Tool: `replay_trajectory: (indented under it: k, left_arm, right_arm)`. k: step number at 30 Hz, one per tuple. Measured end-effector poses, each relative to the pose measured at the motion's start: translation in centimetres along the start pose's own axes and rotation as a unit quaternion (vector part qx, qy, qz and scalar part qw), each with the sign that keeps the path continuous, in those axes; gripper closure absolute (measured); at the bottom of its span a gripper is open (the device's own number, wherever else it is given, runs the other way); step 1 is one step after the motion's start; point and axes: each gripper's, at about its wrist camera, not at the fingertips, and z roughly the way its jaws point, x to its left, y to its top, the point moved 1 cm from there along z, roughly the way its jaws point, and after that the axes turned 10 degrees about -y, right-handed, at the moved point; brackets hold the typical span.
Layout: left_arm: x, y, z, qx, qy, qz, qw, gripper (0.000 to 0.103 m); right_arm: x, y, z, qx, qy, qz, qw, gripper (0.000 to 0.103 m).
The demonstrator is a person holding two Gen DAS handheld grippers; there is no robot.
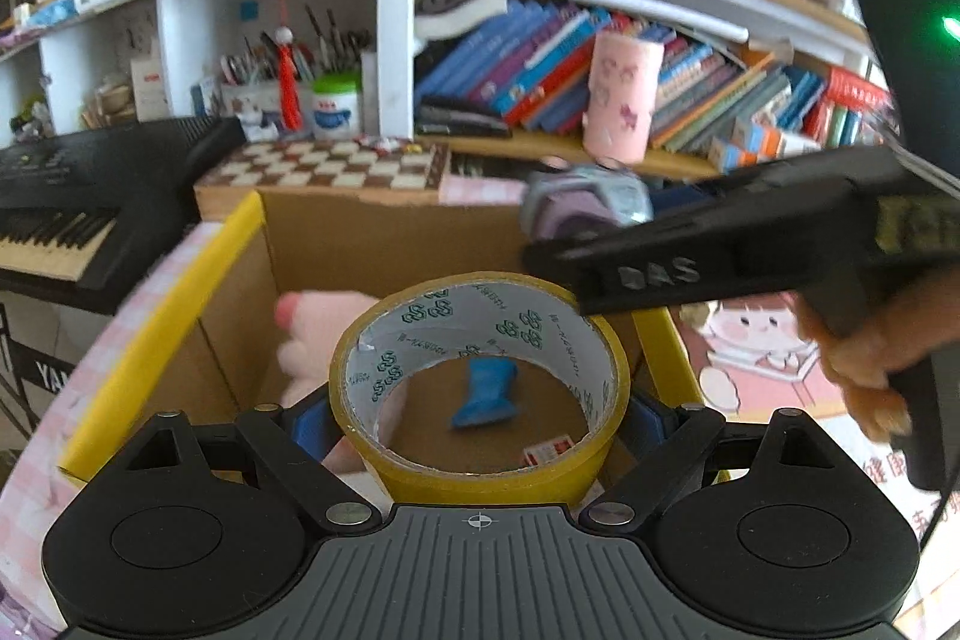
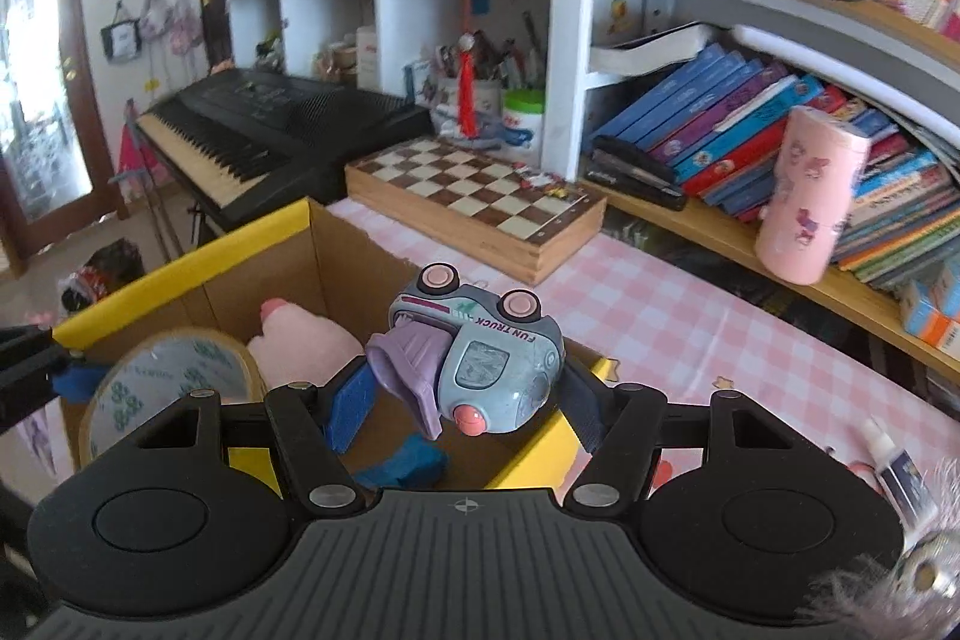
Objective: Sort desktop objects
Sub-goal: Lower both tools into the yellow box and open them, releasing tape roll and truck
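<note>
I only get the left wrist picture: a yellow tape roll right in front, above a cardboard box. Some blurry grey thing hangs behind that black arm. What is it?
Observer: A toy truck, upside down, clamped in the right gripper.
Visitor: Is it over the box too?
Observer: Yes, above the cardboard box, near its yellow rim.
Visitor: Anything left on the table?
Observer: A small white bottle lies on the pink checked cloth, right of the box.
</note>
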Motion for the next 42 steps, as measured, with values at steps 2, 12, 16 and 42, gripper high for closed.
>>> replay_trajectory:
  k: [2,12,16,42]
  left_arm:
    - [-0.3,-0.2,0.6,0.012,-0.002,0.0,0.9999,0.011]
    - [0.5,-0.8,2.2,0.051,-0.009,-0.028,0.9983,0.011]
    - [0.7,-0.8,2.5,0.056,-0.018,-0.034,0.9977,0.011]
    - [0.7,-0.9,1.9,0.035,-0.025,-0.026,0.9987,0.007]
  right_arm:
    - [0.2,0.1,1.1,0.011,0.008,-0.013,1.0,0.04]
    - [1.9,0.3,5.0,0.053,0.042,-0.101,0.993,0.04]
    - [2.6,0.4,6.1,0.069,0.061,-0.122,0.988,0.04]
    - [3.9,-0.4,7.0,0.084,0.083,-0.197,0.973,0.032]
